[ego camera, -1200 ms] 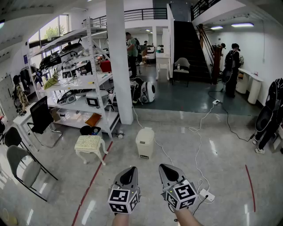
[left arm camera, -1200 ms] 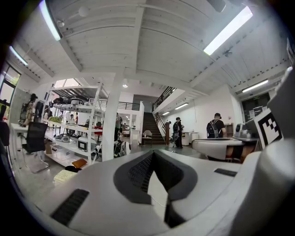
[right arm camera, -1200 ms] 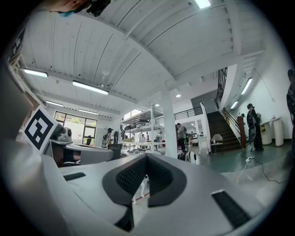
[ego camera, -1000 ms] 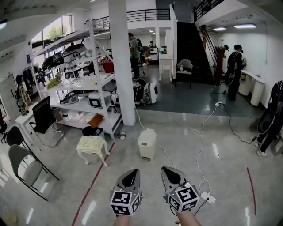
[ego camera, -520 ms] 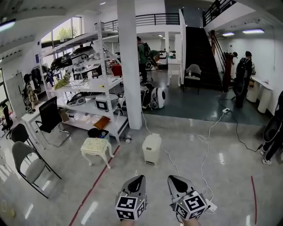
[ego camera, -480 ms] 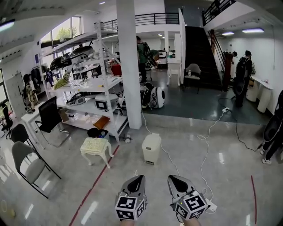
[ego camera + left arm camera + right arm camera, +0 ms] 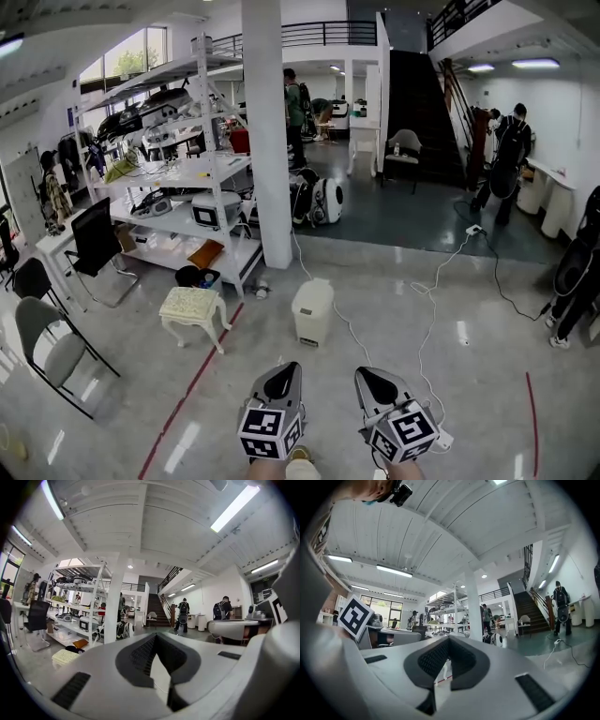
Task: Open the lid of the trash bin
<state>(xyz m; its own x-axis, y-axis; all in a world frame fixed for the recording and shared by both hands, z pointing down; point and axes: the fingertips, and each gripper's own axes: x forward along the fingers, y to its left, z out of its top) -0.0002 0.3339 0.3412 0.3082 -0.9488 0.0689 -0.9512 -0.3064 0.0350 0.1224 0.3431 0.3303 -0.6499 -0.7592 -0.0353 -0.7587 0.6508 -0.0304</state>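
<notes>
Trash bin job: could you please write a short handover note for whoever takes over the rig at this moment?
Left claw: shut, empty, held low in front of the person.
Right claw: shut, empty, beside the left one.
Trash bin: white, upright on the floor ahead, in front of the pillar, well apart from both claws. Its lid is down.
Done: nothing yet.
Left: walk up to the bin and open the lid.
</notes>
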